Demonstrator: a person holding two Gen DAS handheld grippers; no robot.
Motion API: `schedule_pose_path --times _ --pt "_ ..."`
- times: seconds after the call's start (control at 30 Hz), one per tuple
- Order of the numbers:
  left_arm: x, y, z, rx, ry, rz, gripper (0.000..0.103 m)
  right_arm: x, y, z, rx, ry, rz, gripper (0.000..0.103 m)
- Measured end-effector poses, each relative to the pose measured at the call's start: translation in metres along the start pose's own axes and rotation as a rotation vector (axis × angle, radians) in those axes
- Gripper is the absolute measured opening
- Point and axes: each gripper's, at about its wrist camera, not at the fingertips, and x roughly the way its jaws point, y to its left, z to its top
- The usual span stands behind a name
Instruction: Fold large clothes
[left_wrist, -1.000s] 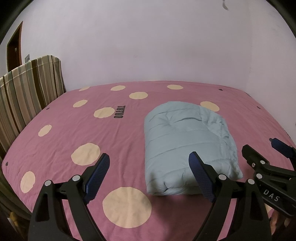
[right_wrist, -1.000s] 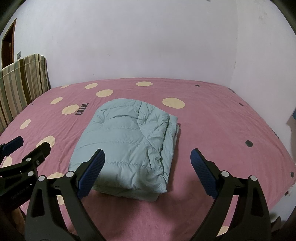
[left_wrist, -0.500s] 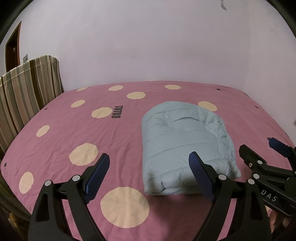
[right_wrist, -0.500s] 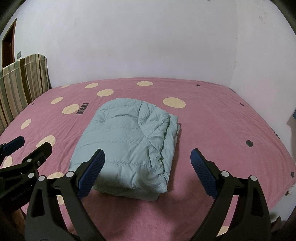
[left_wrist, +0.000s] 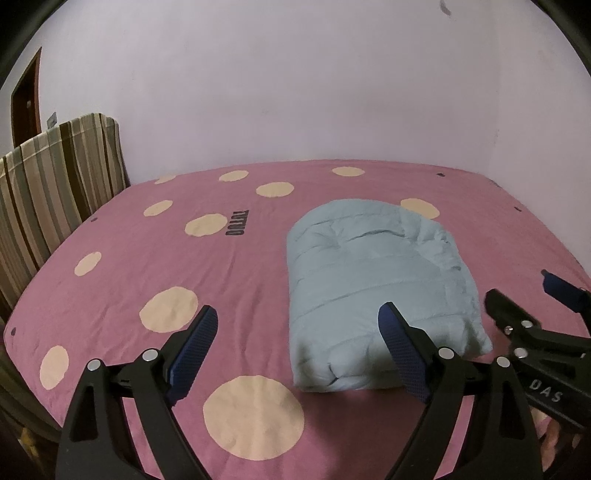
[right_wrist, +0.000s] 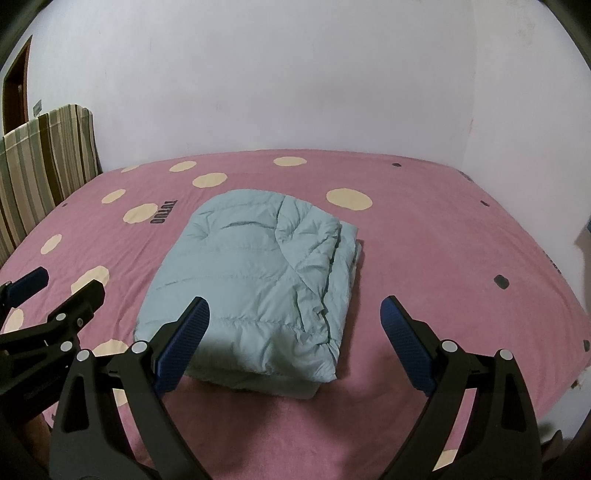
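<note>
A light blue puffy jacket (left_wrist: 373, 280) lies folded into a thick rectangle on the pink bed; it also shows in the right wrist view (right_wrist: 258, 280). My left gripper (left_wrist: 299, 343) is open and empty, held above the bed's near edge, left of the jacket's near end. My right gripper (right_wrist: 295, 332) is open and empty, held just short of the jacket's near right corner. Each gripper shows at the edge of the other's view, the right one (left_wrist: 535, 332) and the left one (right_wrist: 48, 317).
The bed (left_wrist: 184, 280) has a pink sheet with cream dots and fills both views. A striped brown and grey cover (left_wrist: 51, 184) stands at the left. White walls close the back and right. A dark door (left_wrist: 22, 99) is far left.
Both grippers have barely moved; the left view shifted slightly. The jacket lies as before and both grippers stay open.
</note>
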Motion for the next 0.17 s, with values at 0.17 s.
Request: schedule_pose_path --times 0.17 --pt "0.023 0.015 0.0 -0.029 0.06 -0.009 0.088 0.009 -0.01 0.0 0.012 0.012 -0.011 0.094"
